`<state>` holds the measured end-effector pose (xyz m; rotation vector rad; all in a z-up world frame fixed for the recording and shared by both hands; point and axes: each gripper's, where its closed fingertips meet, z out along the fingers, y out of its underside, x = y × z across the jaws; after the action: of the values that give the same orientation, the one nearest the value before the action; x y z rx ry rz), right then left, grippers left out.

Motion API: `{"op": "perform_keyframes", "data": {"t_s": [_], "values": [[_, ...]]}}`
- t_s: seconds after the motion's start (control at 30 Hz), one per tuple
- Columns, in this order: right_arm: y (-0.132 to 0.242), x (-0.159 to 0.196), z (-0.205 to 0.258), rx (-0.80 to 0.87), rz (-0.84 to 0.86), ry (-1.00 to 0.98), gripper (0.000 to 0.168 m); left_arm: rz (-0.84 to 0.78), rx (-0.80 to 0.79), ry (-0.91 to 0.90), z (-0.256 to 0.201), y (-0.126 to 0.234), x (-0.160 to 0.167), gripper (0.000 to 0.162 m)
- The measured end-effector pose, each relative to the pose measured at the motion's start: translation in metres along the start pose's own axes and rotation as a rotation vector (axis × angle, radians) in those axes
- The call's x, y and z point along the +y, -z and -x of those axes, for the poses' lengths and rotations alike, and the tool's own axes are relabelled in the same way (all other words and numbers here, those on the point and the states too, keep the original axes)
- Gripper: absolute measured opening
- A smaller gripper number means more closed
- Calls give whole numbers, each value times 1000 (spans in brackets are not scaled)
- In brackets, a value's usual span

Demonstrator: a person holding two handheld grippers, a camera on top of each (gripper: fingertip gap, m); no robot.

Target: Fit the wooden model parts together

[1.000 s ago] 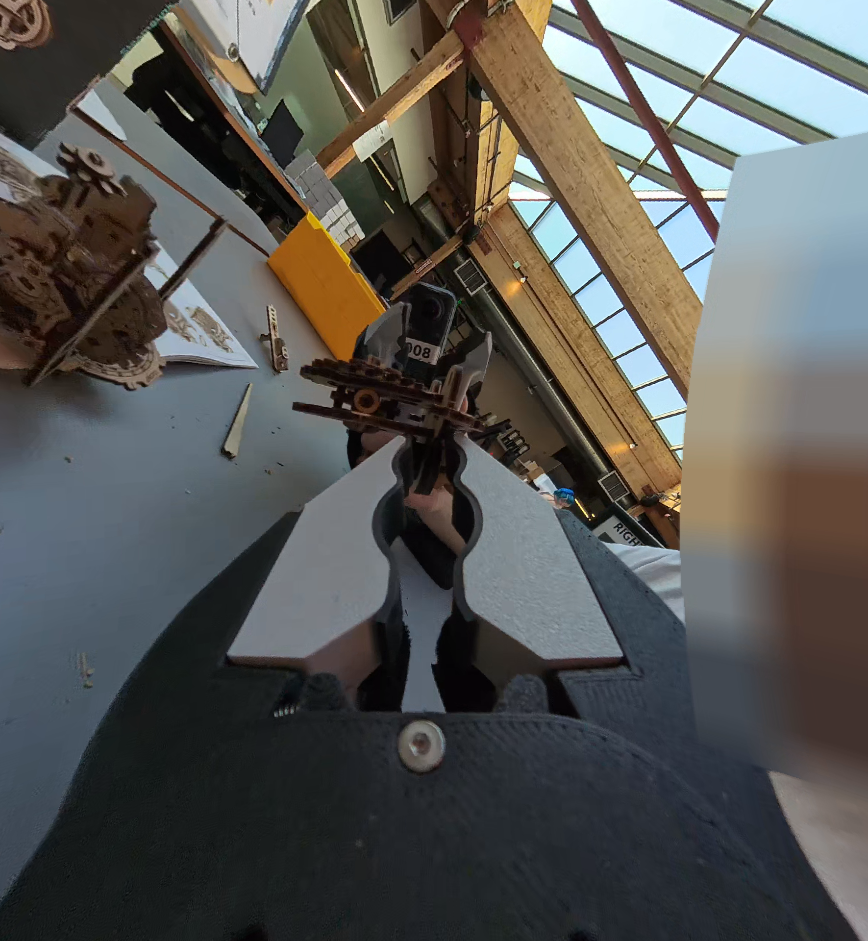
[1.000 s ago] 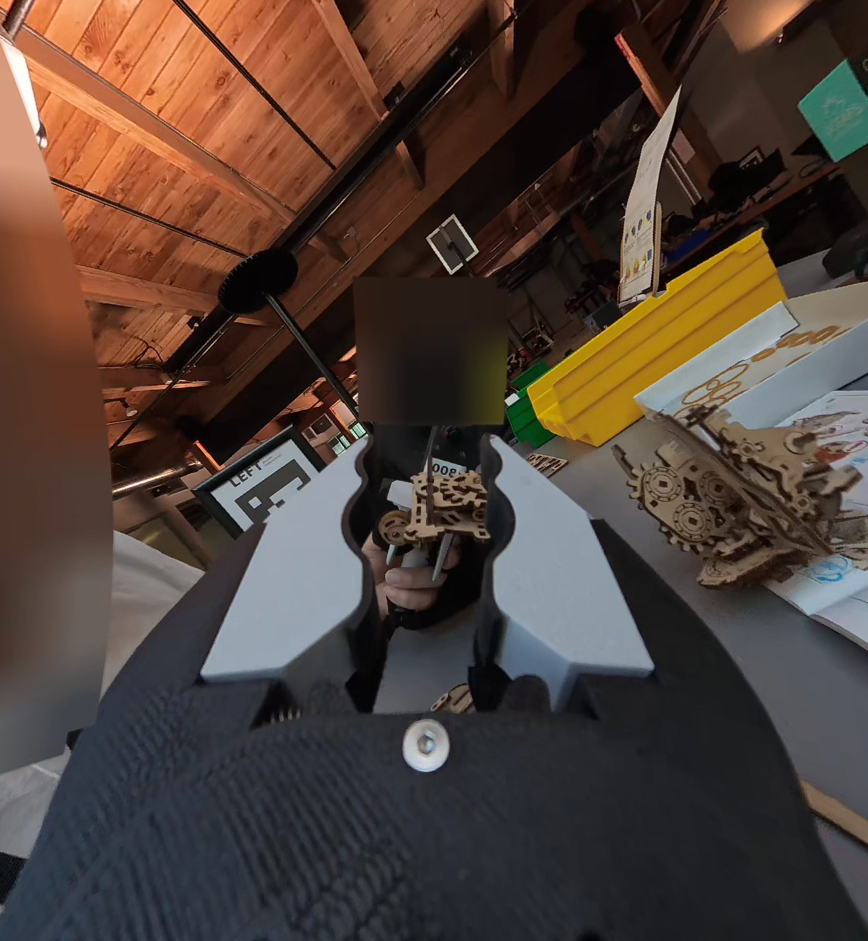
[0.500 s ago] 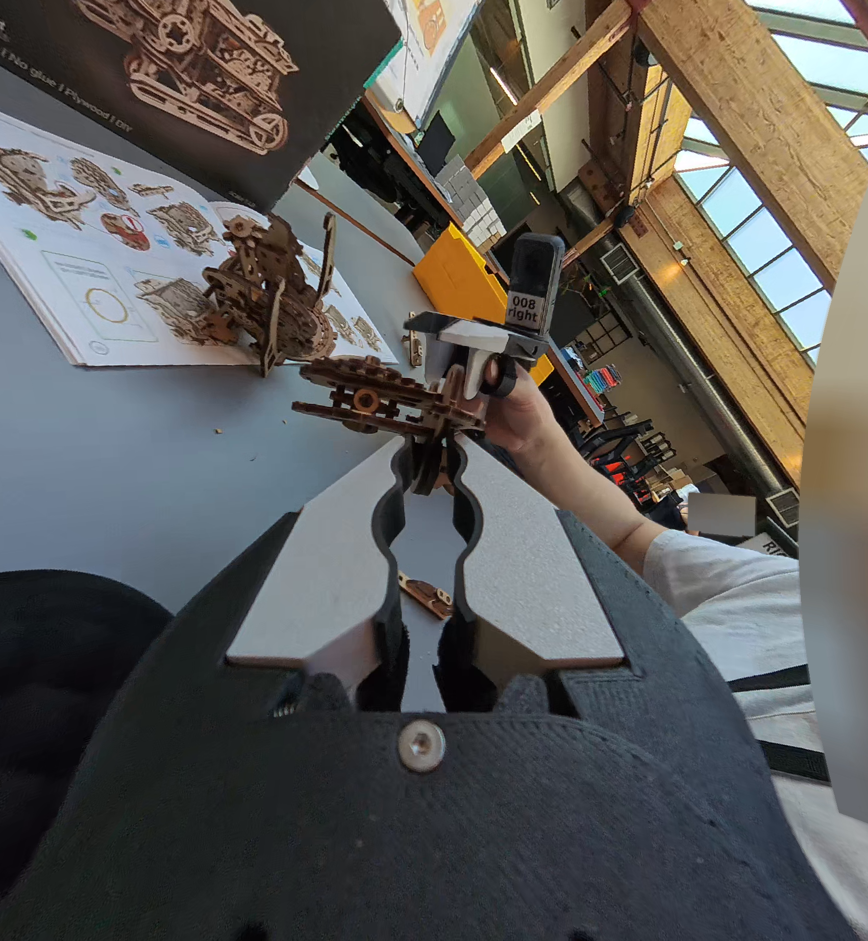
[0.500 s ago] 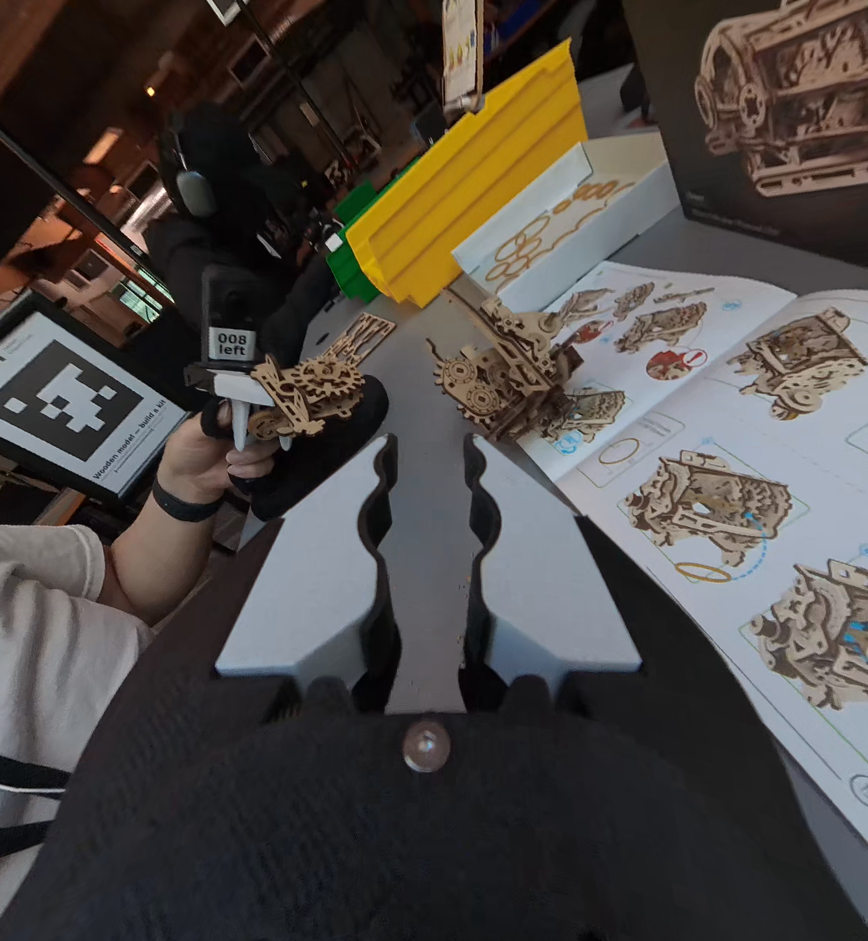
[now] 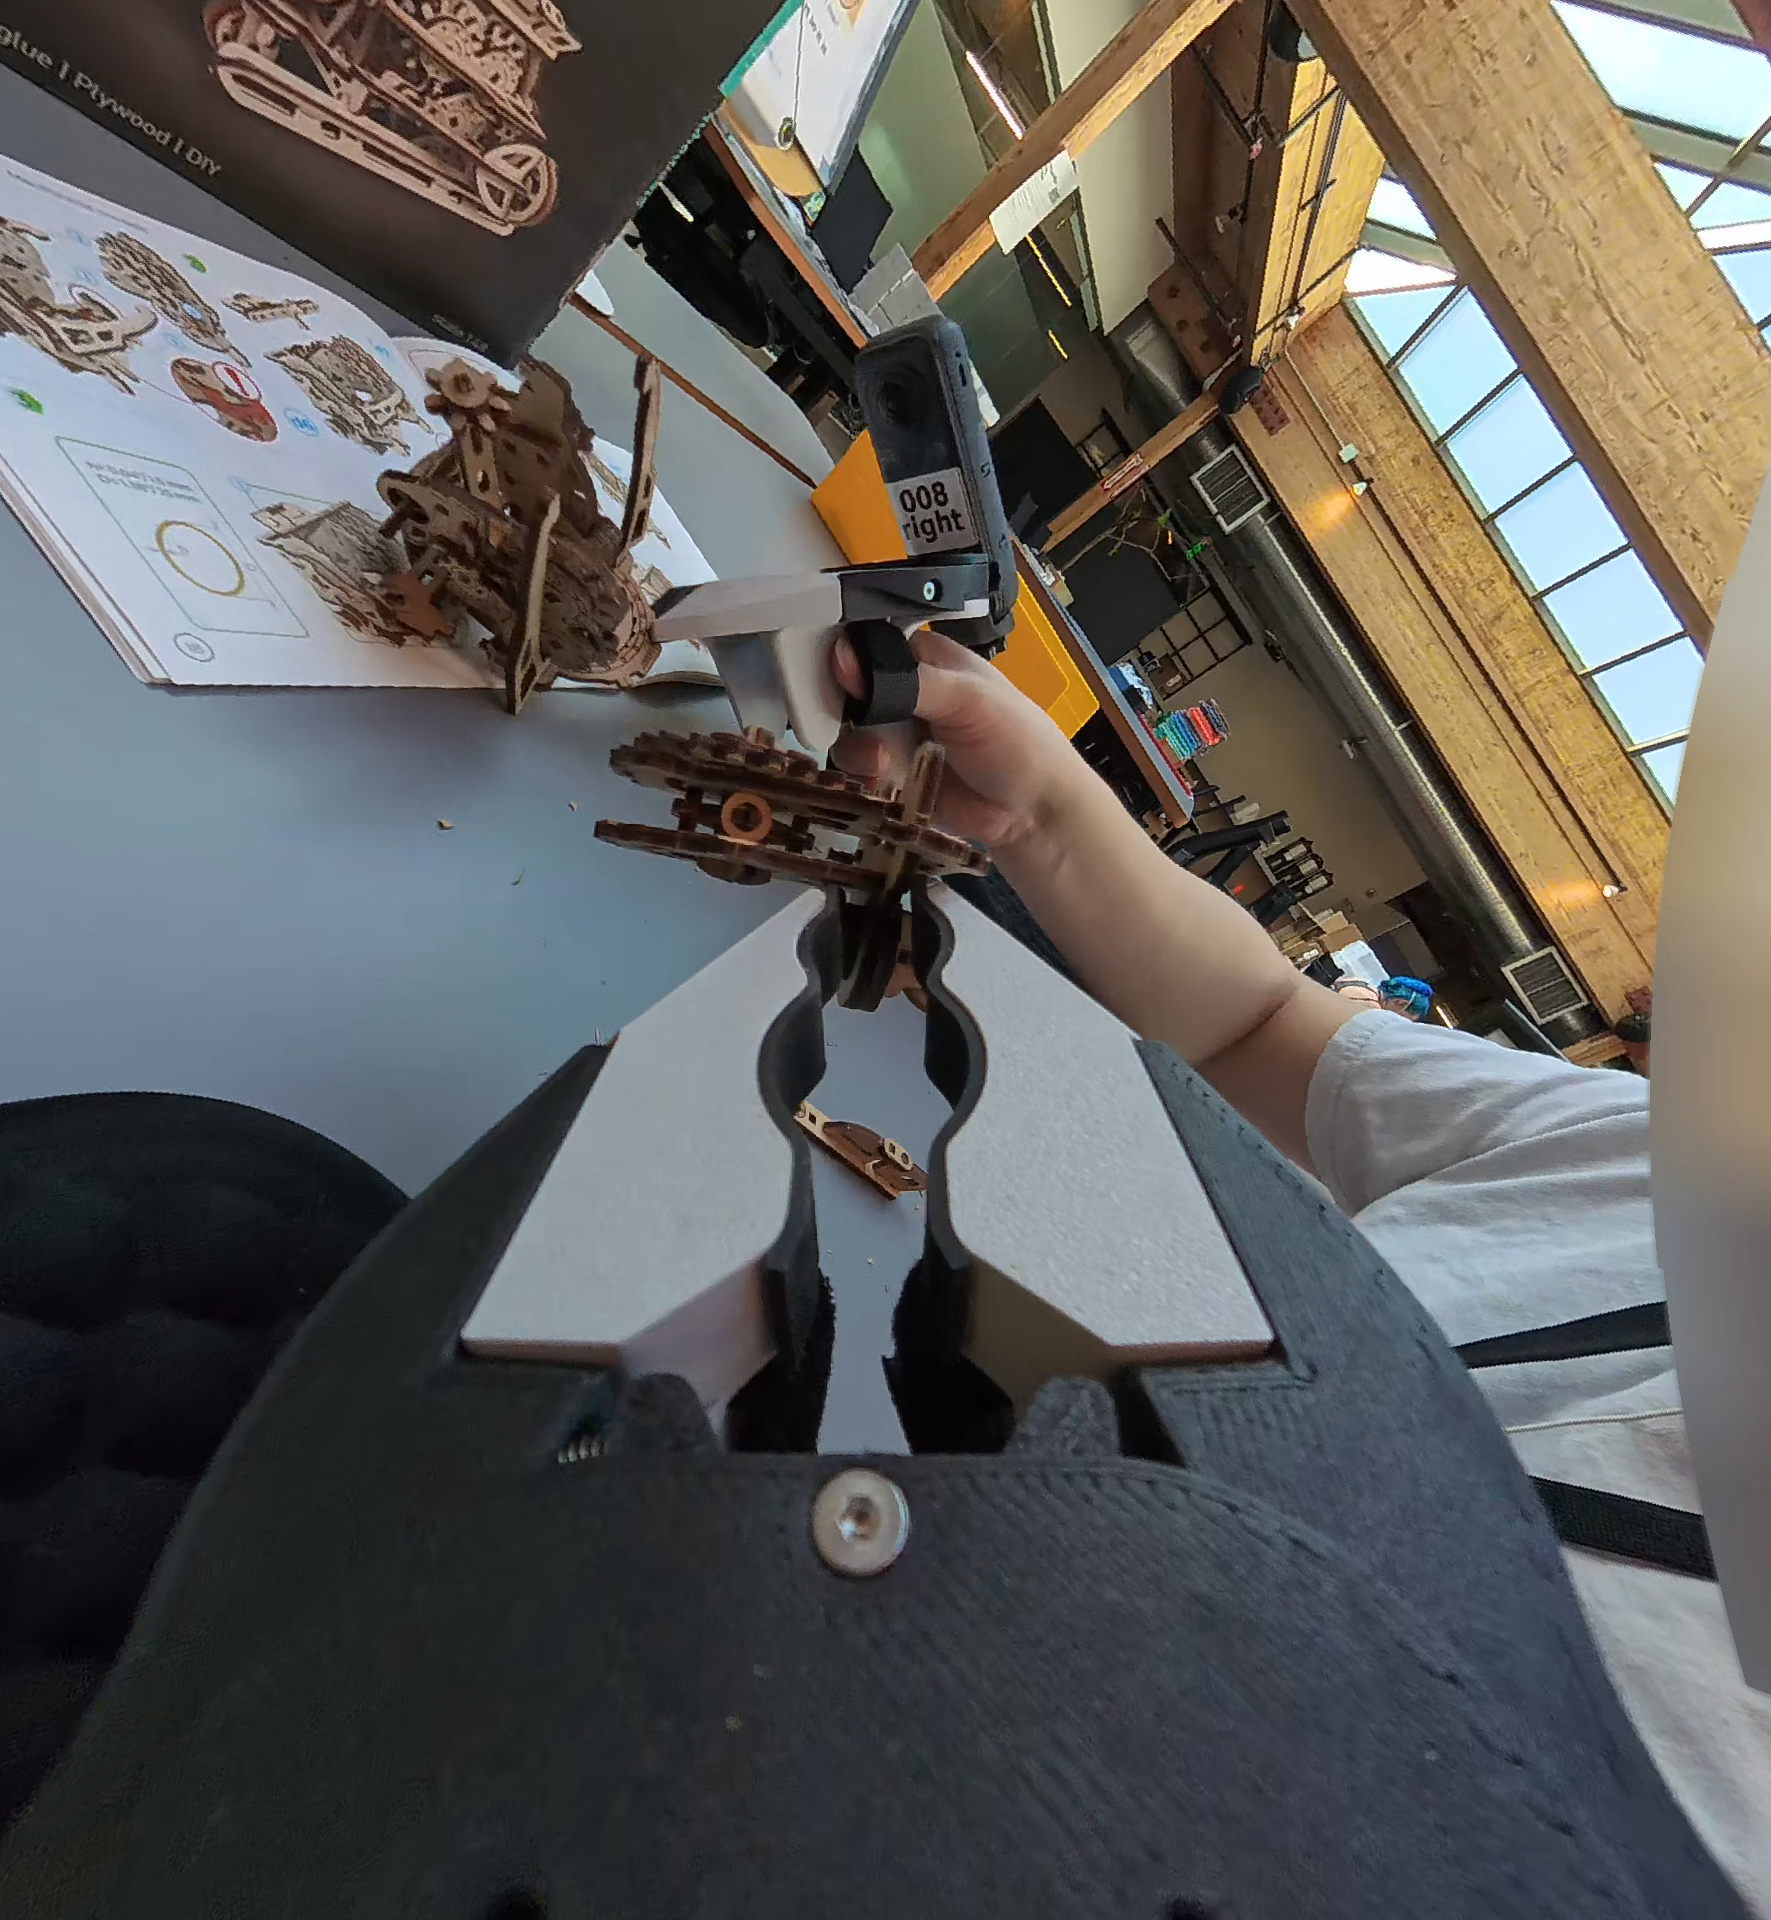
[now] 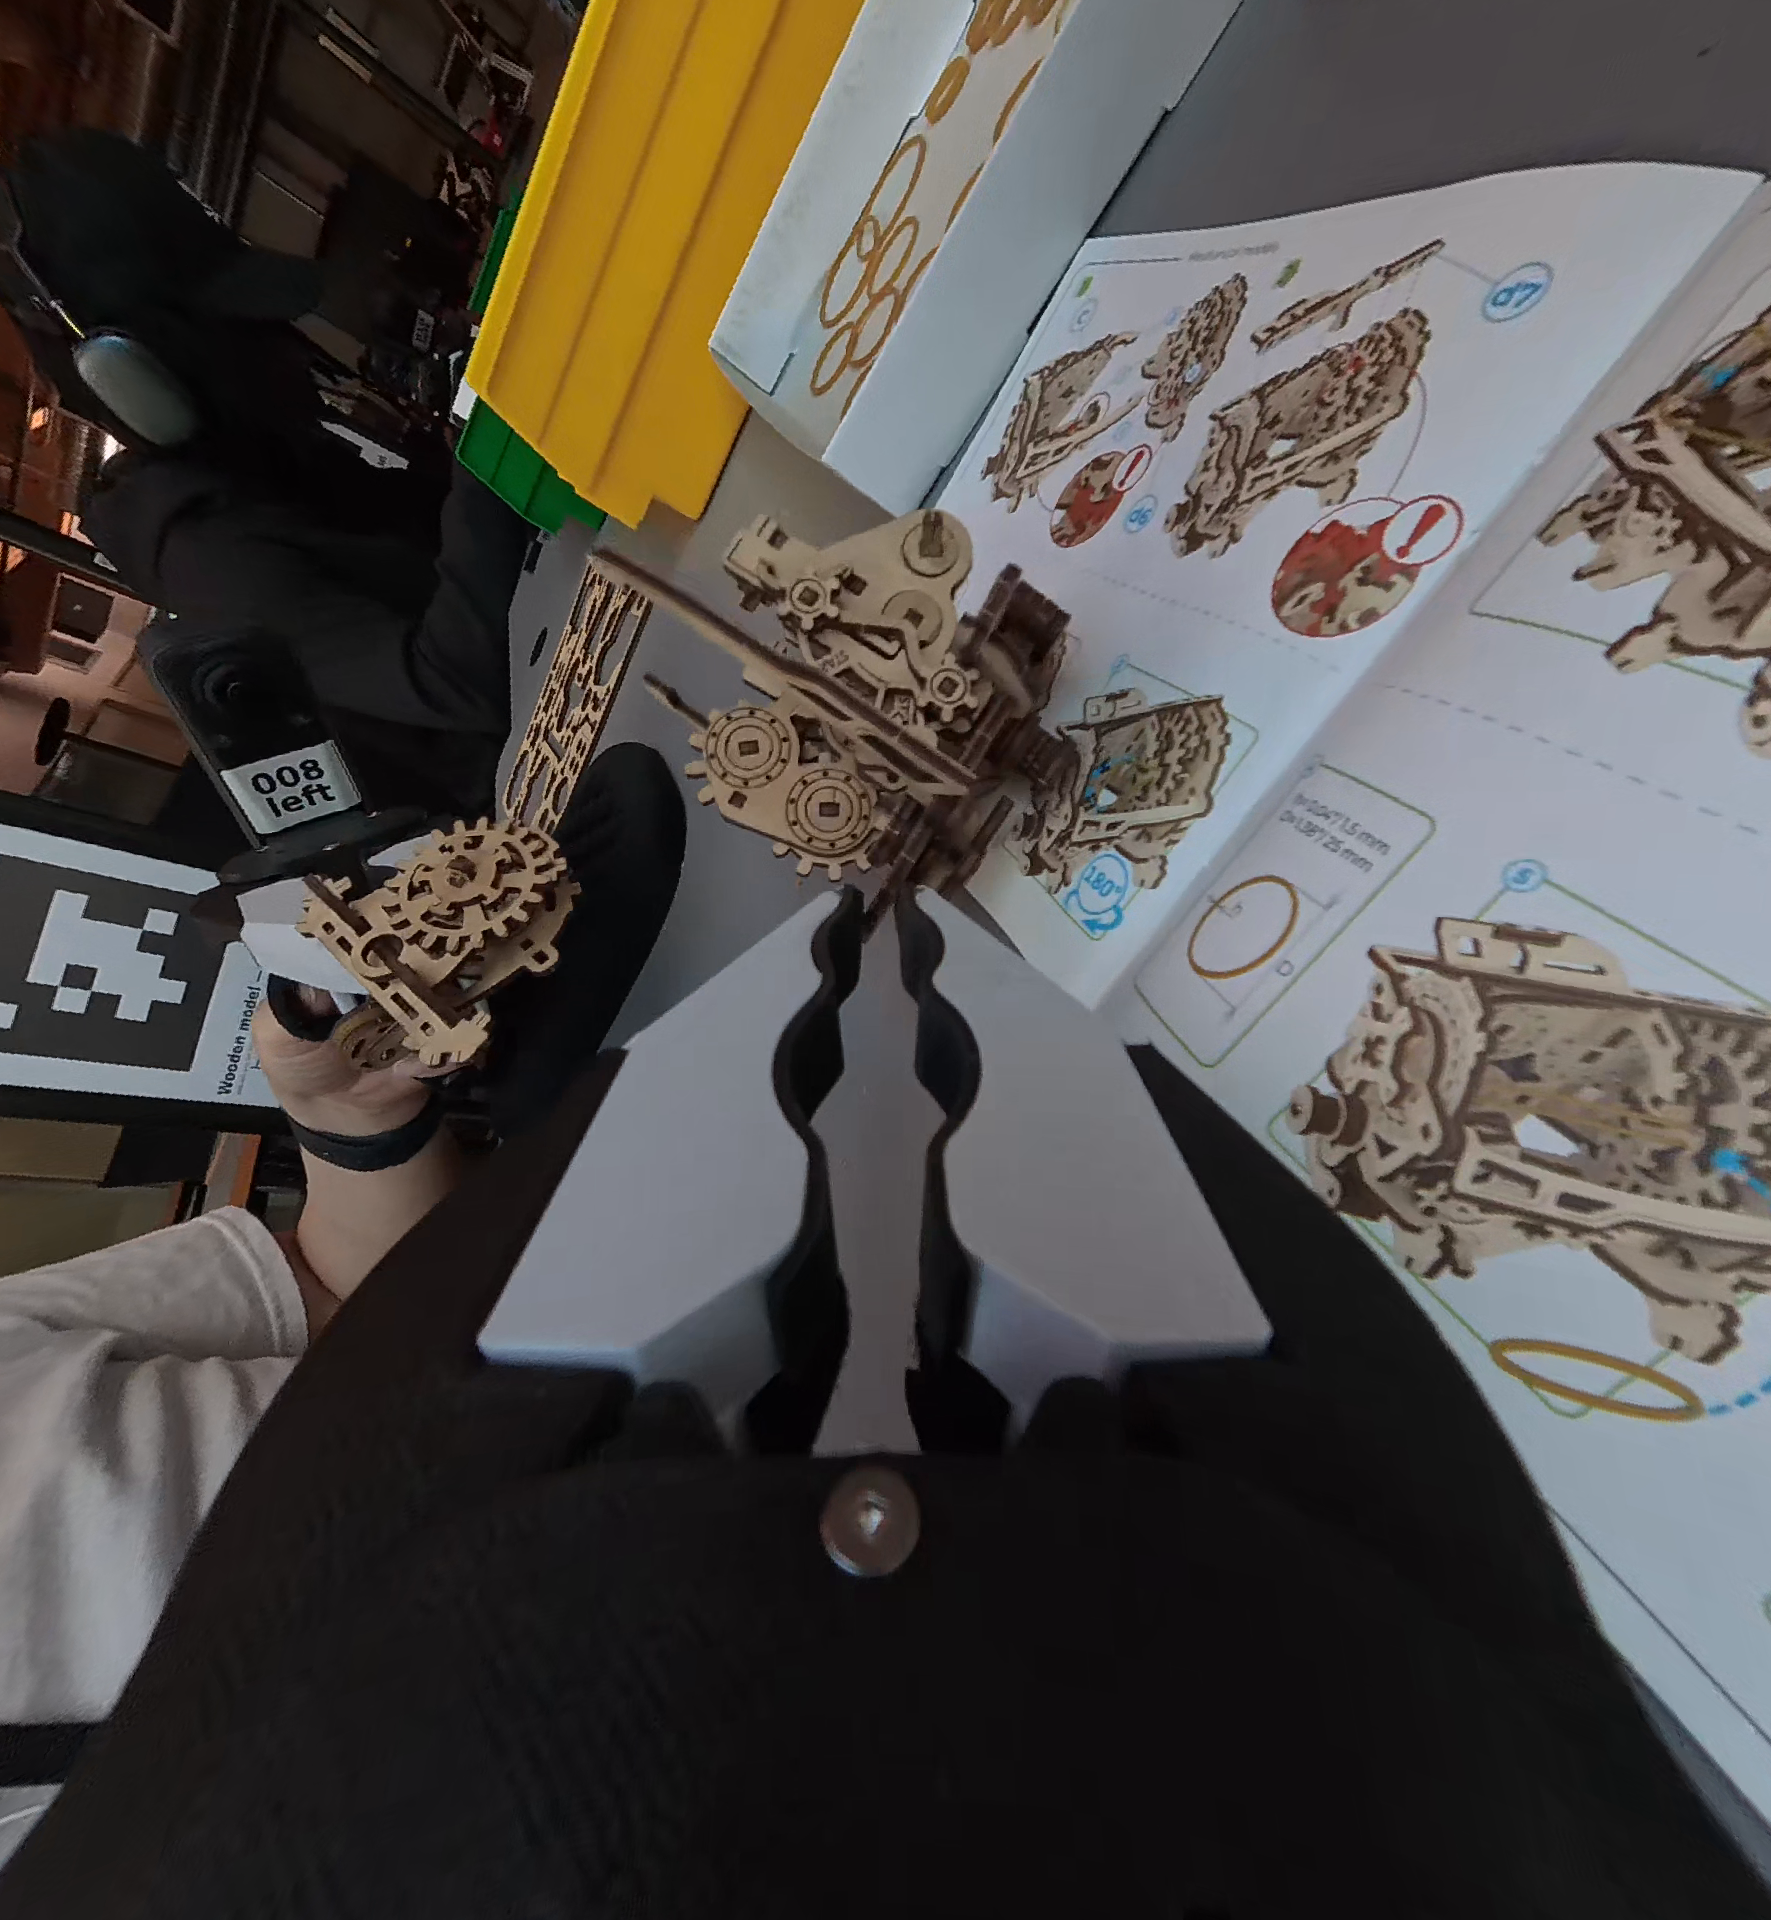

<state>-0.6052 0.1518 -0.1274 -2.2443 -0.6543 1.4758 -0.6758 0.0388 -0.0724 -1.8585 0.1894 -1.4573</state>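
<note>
Wooden gear subassembly (image 5: 793, 821) sits clenched in the left claw (image 5: 873, 940) above the desk (image 5: 237, 935); the right claw (image 6: 876, 914) pinches the larger wooden model (image 6: 860, 707) on the instruction booklet (image 6: 1483, 727).

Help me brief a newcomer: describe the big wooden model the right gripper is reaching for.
Start at the open instruction booklet on the grey table. The big wooden model stands on its near edge, at the right gripper. Unlike the gear part the left gripper holds, it rests on the booklet.
</note>
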Motion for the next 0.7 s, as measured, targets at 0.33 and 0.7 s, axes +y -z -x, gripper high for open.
{"op": "perform_keyframes", "data": {"t_s": [0.33,0.7], "values": [[12,12,17,-102,32,239,1,-31,9,-34,6,20,-15,10],[29,36,36,-176,119,520,1,38,-48,-82,17,20,-9,14]]}}
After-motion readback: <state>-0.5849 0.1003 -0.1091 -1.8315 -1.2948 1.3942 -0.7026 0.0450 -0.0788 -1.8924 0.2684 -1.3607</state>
